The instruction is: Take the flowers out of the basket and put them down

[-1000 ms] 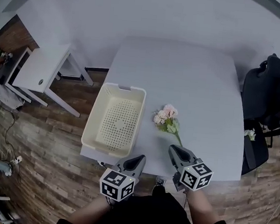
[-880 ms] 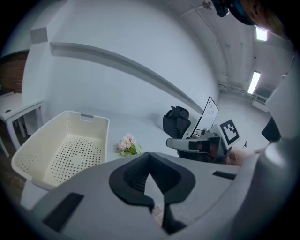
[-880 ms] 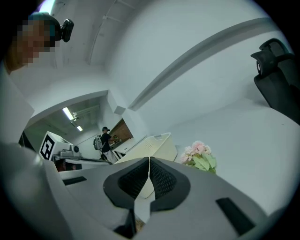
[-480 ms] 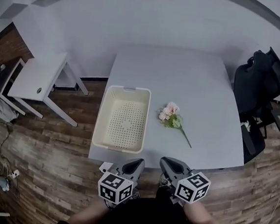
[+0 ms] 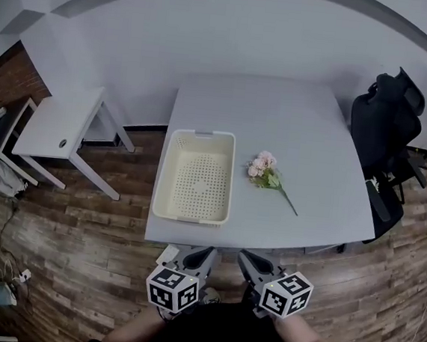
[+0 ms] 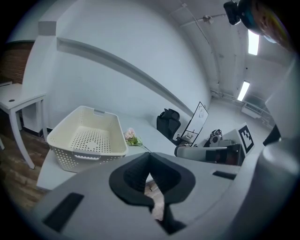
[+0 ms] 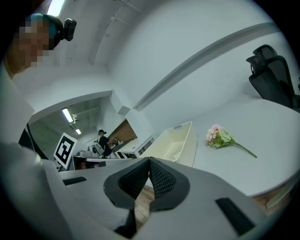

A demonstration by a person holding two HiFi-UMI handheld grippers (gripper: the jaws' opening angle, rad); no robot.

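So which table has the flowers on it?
The big grey table, where the flowers lie beside the basket. The small white table next to it holds neither.

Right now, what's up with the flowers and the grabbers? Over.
Left gripper, right gripper shut, empty. Flowers out, lying on table beside empty basket. Nothing blocking.

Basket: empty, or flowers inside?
Empty. The basket shows only its bare perforated floor; the flowers lie on the table beside it.
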